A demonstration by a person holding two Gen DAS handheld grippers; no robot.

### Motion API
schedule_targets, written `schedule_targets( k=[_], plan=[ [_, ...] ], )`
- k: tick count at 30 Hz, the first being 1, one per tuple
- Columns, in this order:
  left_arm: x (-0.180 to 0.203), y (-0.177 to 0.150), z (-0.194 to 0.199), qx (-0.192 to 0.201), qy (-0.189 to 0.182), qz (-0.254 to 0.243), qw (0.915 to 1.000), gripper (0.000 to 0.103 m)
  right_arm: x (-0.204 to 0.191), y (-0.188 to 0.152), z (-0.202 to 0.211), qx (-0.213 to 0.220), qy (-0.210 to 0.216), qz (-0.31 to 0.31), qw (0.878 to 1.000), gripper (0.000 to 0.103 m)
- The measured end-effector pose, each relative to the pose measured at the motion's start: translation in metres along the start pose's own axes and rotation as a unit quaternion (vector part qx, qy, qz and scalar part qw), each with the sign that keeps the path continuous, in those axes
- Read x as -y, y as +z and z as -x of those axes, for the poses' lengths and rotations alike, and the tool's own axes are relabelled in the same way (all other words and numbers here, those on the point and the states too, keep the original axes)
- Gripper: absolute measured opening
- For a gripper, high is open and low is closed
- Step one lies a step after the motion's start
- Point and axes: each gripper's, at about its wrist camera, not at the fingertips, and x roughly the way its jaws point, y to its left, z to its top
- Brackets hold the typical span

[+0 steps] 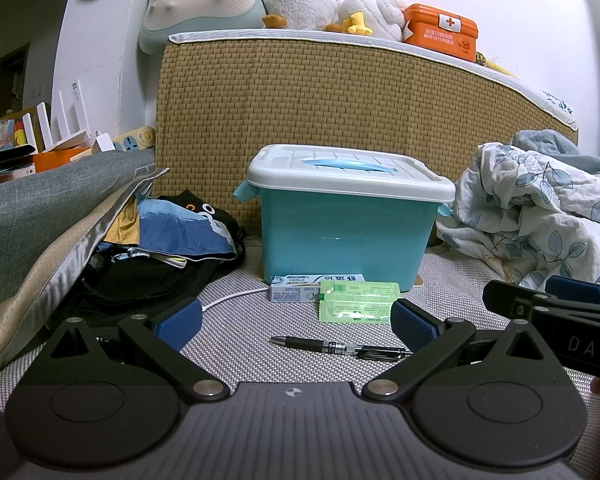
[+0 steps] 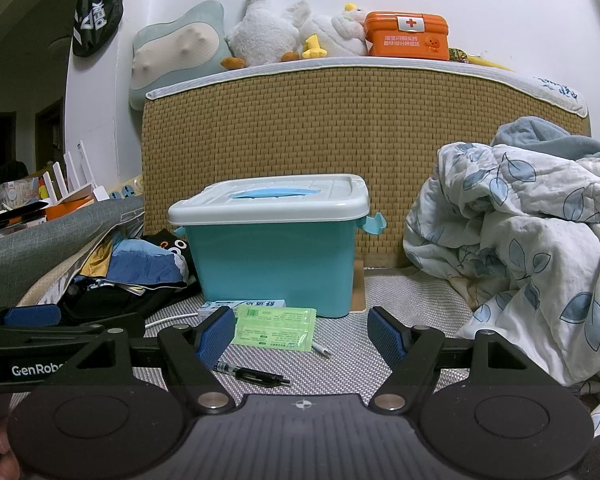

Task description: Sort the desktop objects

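Both grippers, left [image 1: 296, 322] and right [image 2: 302, 336], are being held spread and empty before the lidded box [image 1: 346, 216]. Pen [image 1: 340, 347], packet [image 1: 358, 302] and carton [image 1: 294, 290] are lying just beside it. Sorting is judged not yet begun; the lid is likely needing removal first.

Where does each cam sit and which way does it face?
Left wrist: low over the mat, facing the blue storage box; own open left gripper in front, right gripper at right edge.
Right wrist: same heading, further right; own open right gripper.
Shared: box, green packet, pen.
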Motion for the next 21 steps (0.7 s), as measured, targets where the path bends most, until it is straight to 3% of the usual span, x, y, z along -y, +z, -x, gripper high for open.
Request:
schedule_targets(
  k=[21],
  plan=[
    [0.0001,-0.0004,-0.0001,-0.003,0.002,0.003,1.0,0.103,0.0006,-0.0009,-0.0001,-0.004,0.0,-0.002,1.0,0.077]
  ],
)
